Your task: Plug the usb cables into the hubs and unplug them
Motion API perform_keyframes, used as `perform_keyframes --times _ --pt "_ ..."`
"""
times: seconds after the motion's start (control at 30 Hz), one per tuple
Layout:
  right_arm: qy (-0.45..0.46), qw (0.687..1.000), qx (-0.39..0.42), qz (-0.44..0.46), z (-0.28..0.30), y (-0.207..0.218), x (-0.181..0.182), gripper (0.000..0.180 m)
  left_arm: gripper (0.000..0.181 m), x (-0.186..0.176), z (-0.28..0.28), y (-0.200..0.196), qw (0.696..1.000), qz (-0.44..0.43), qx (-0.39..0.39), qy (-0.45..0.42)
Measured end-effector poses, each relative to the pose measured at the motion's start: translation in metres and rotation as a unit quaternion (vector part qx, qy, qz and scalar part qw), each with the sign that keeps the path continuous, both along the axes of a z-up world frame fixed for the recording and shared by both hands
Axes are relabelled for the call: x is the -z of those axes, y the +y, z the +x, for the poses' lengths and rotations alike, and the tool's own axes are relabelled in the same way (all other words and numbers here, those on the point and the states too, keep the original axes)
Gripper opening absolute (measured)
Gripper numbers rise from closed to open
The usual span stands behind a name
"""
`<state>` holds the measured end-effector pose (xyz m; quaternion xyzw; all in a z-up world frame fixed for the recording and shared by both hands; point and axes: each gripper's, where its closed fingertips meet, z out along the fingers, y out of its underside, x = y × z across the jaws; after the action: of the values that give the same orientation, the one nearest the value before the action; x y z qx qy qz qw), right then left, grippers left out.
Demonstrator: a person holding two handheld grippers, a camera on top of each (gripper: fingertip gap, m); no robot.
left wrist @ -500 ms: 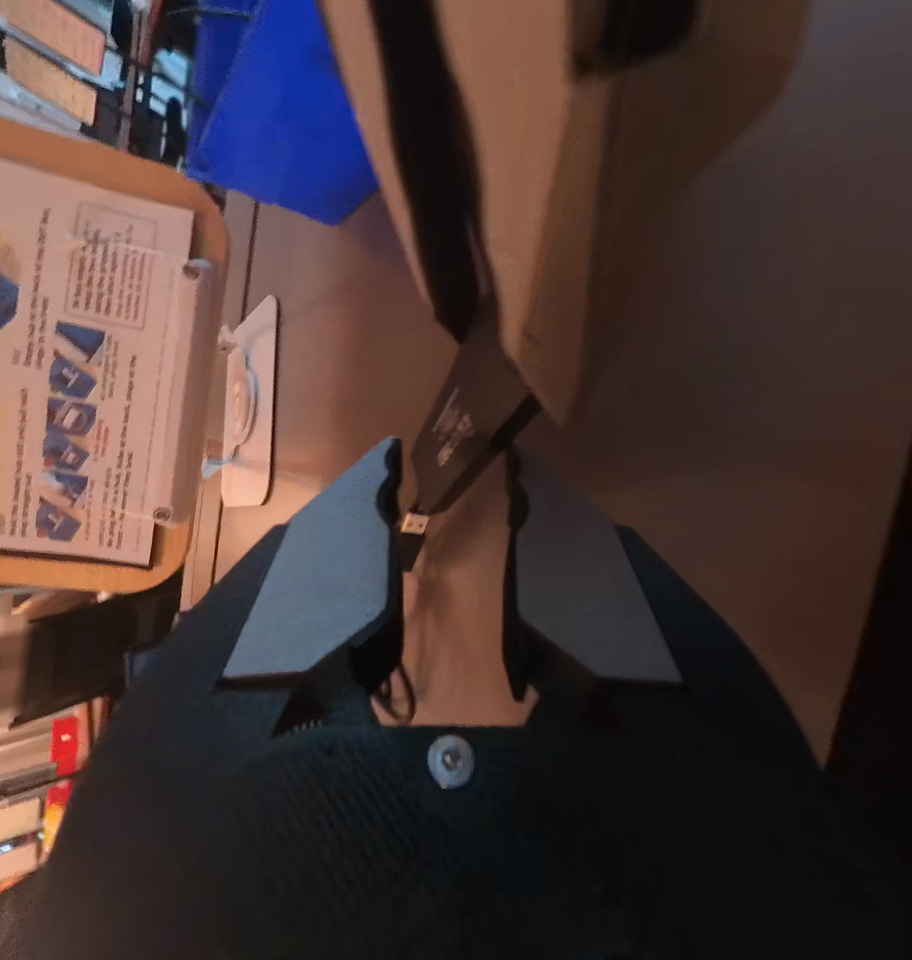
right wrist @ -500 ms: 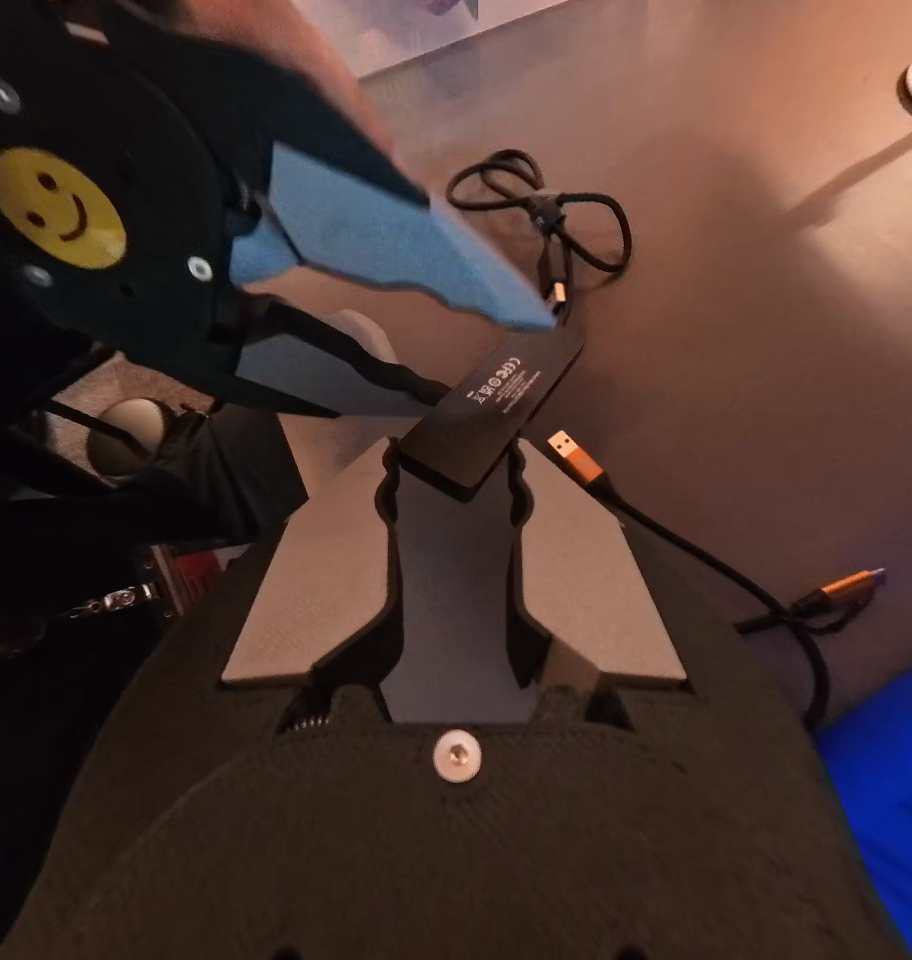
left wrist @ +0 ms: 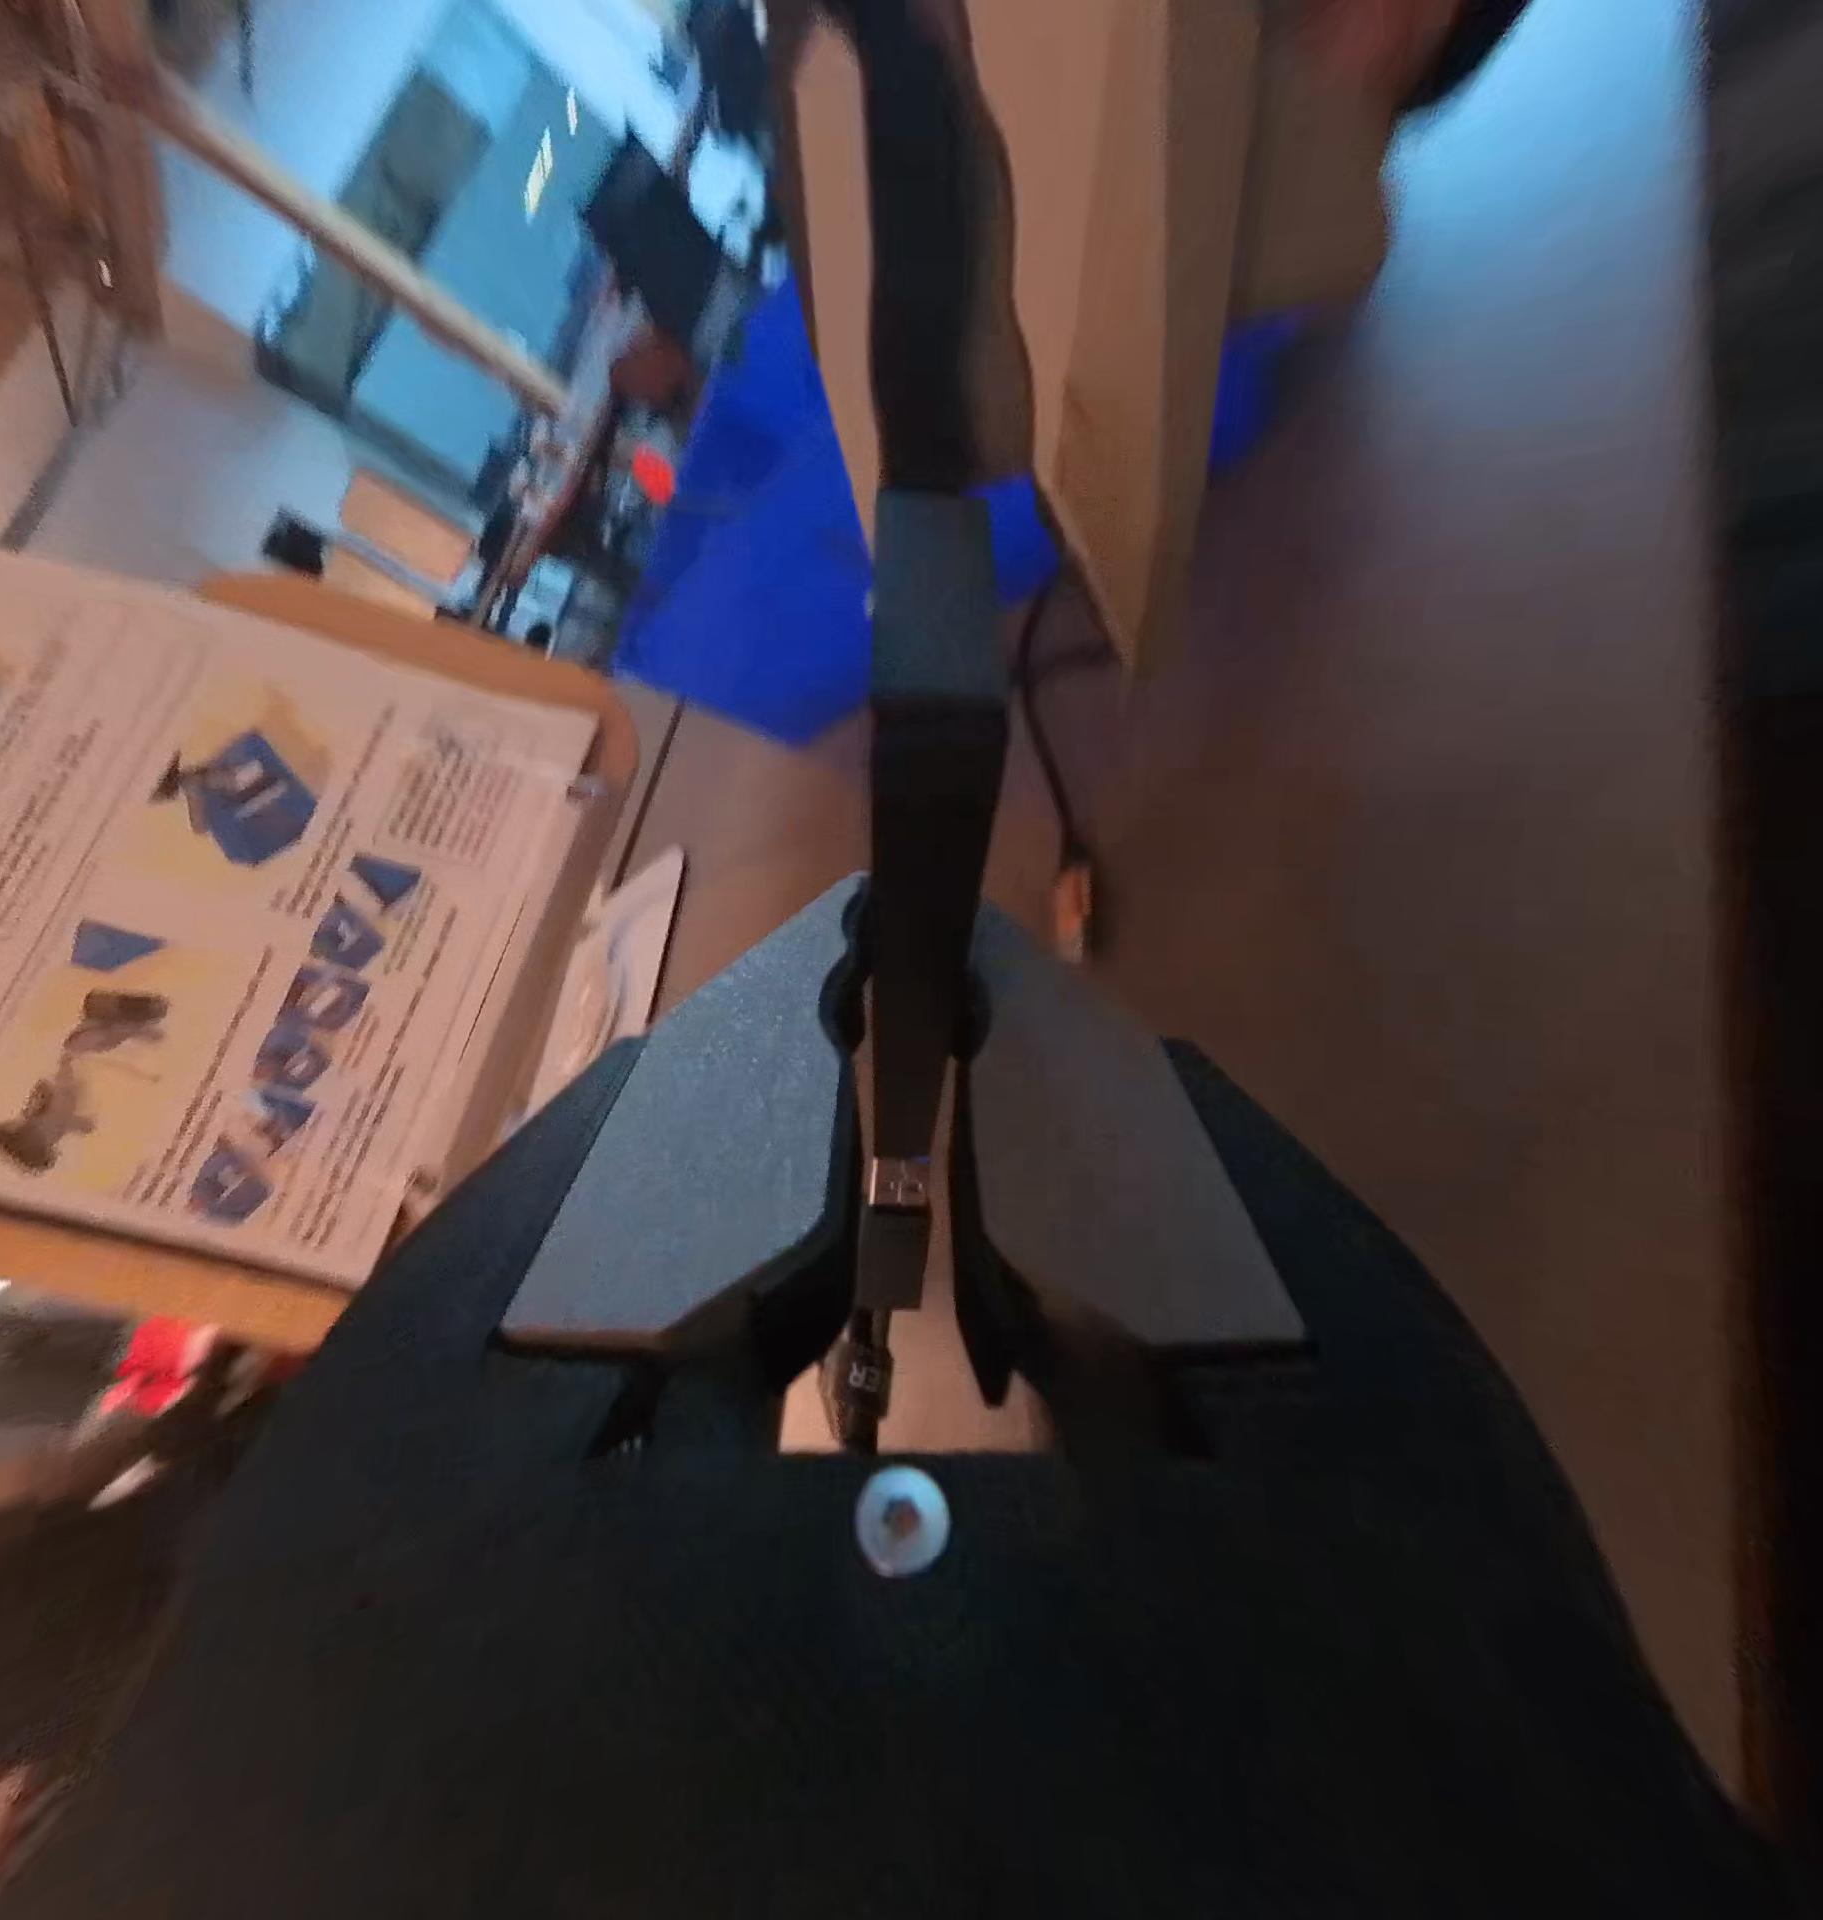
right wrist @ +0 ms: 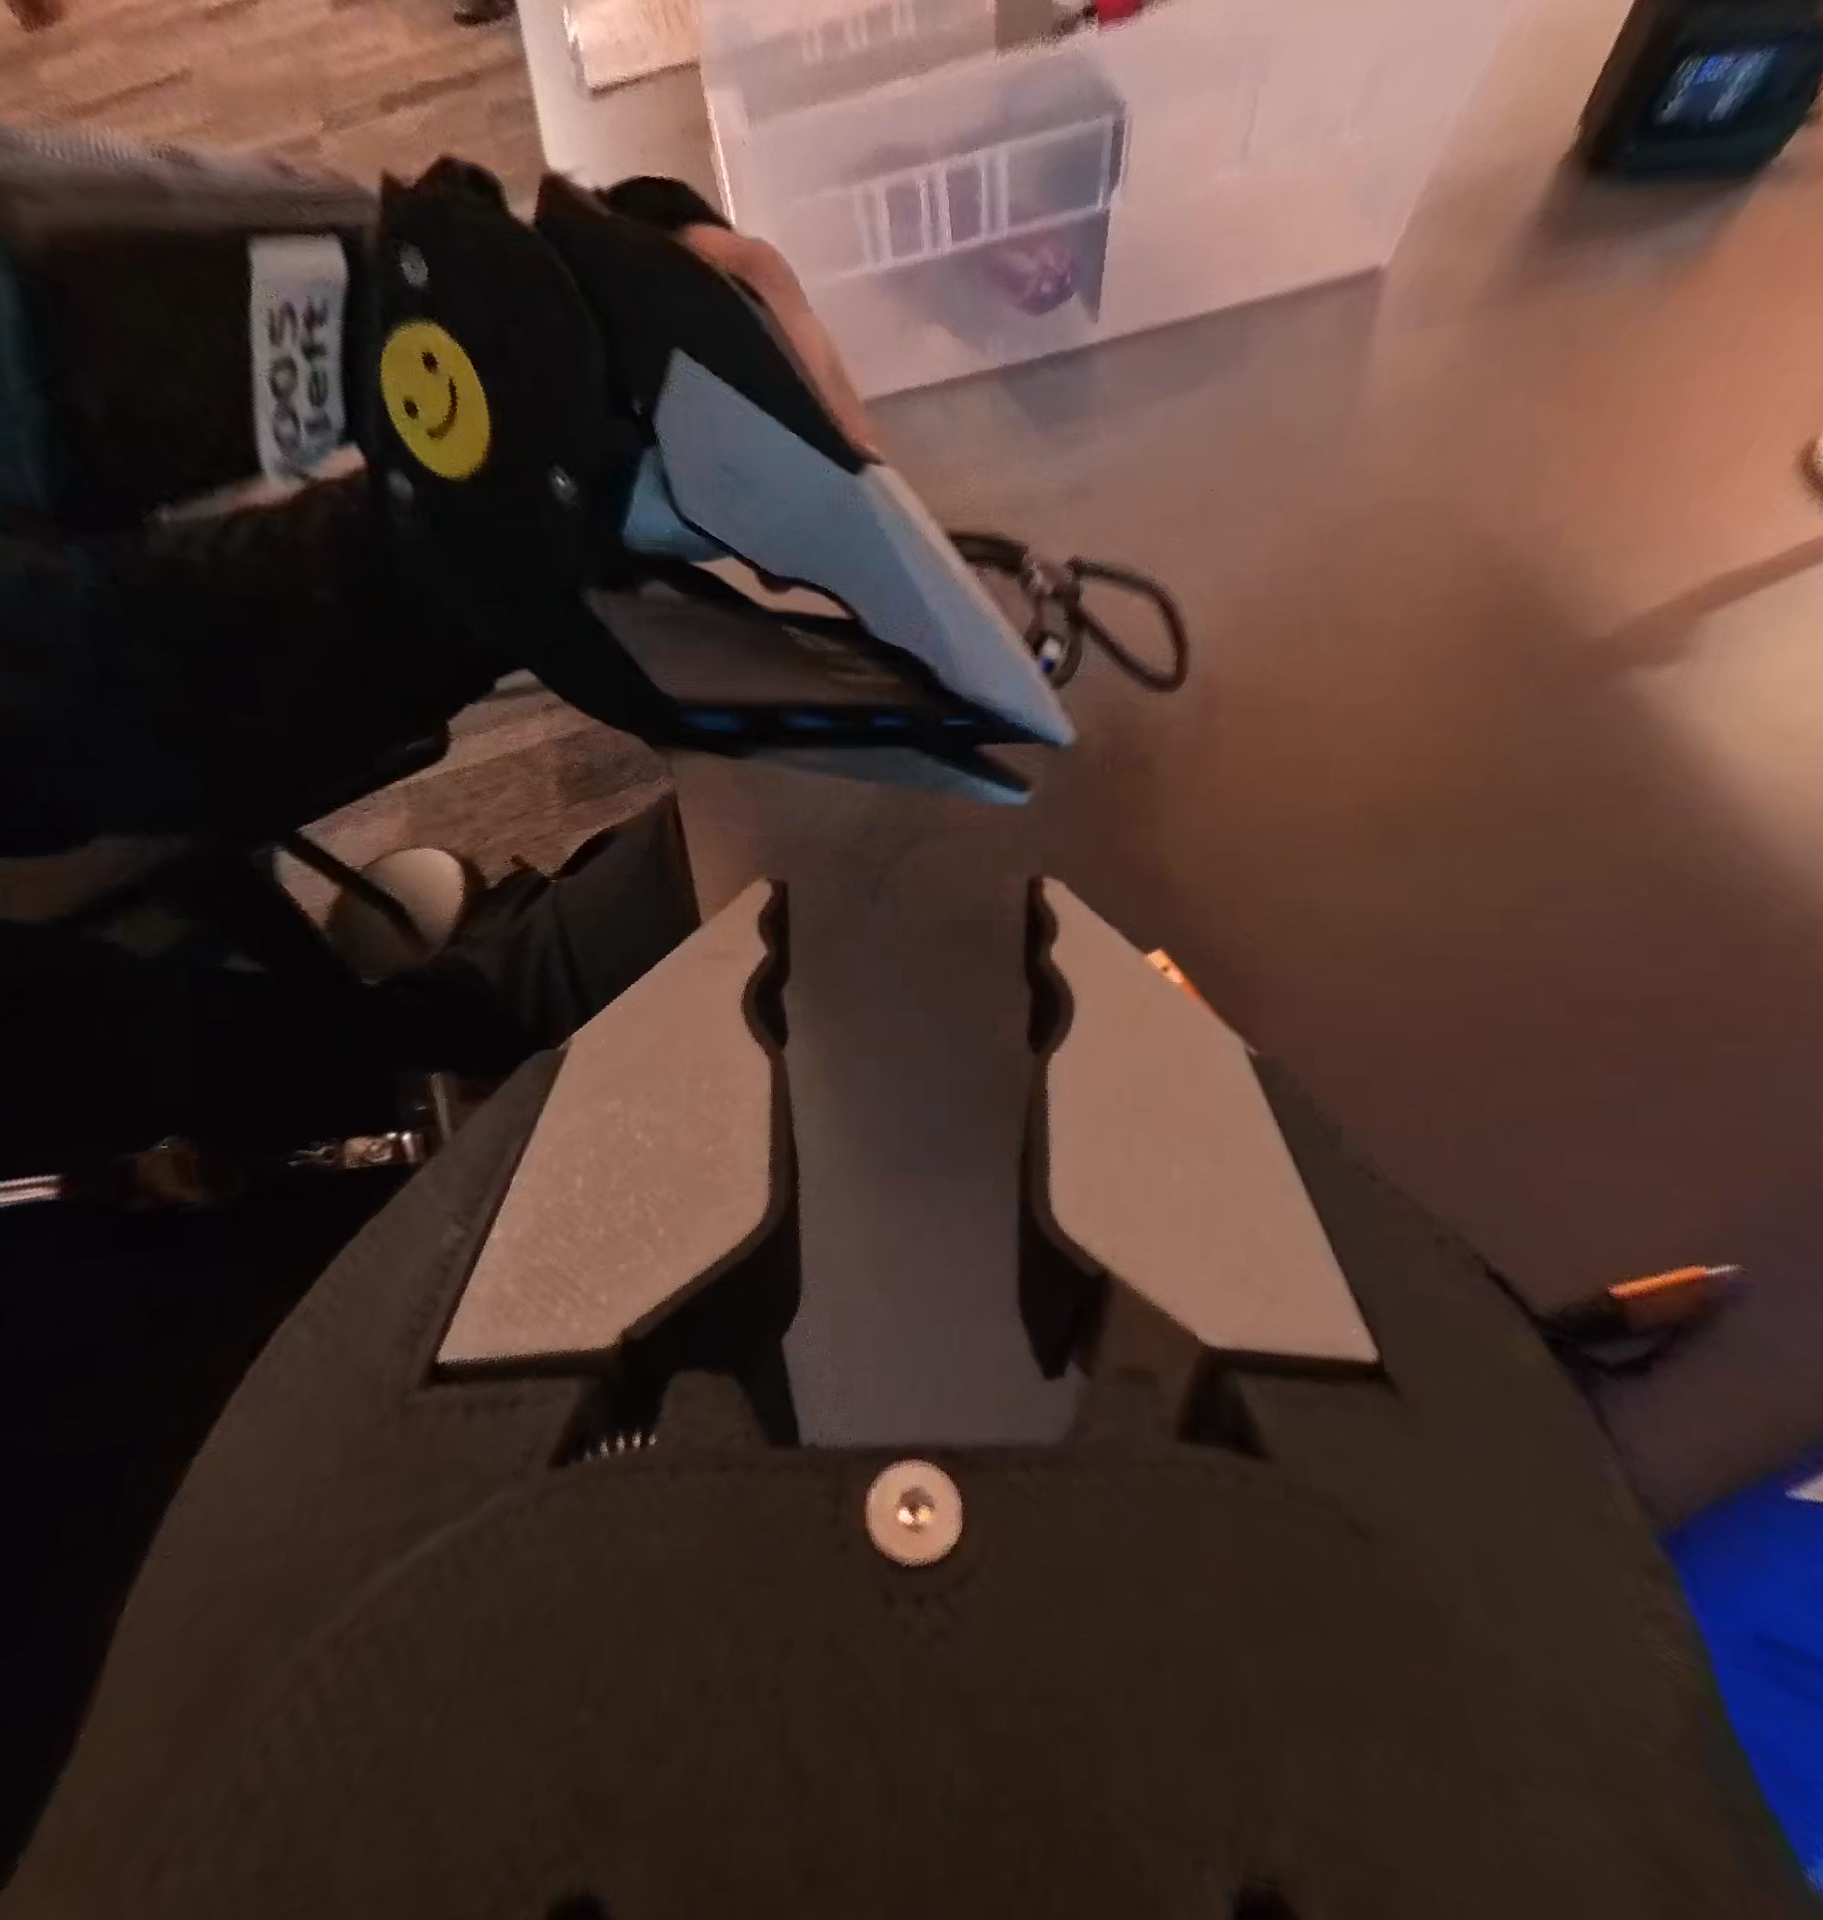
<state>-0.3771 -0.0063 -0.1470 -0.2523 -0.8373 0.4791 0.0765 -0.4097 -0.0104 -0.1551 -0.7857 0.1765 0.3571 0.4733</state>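
Above the table (right wrist: 1406, 727), the left gripper (left wrist: 912, 956) clamps the black hub (left wrist: 928, 831); the right gripper (right wrist: 902, 914) gapes empty.

The hub (right wrist: 782, 675) sat between the fingers of the left gripper (right wrist: 1032, 764), held above the table (right wrist: 1458, 831). The right gripper (right wrist: 902, 914) hung nearer, its fingers apart, below and just in front of the hub. Beyond the hub a coiled cable (right wrist: 1115, 613) lay on the table. To the right lay another cable (right wrist: 1655, 1294), its plug pointing away. Left of the left gripper (left wrist: 912, 935), a printed sheet (left wrist: 221, 894) lay, probably on a board.
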Motion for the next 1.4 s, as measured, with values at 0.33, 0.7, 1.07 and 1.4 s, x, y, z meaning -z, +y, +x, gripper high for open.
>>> perform_keyframes --times 0.33,0.7,1.07,1.4 --pt "0.196 0.979 -0.044 0.039 0.007 -0.041 -0.013 0.037 0.008 -0.066 0.081 -0.008 0.959 0.141 0.220 -0.114" --pt "0.264 0.957 0.026 0.116 -0.012 -0.023 -0.016 0.002 0.010 -0.061 0.051 -0.042 0.993 0.021 0.098 -0.061" --pt "0.294 0.941 0.080 0.148 -0.025 -0.009 -0.021 0.005 0.008 -0.058 0.040 -0.038 0.999 -0.011 0.041 -0.011" --pt "0.282 0.950 0.032 0.132 -0.017 -0.006 -0.017 0.030 0.008 -0.039 -0.005 -0.056 0.994 -0.072 -0.069 0.049"
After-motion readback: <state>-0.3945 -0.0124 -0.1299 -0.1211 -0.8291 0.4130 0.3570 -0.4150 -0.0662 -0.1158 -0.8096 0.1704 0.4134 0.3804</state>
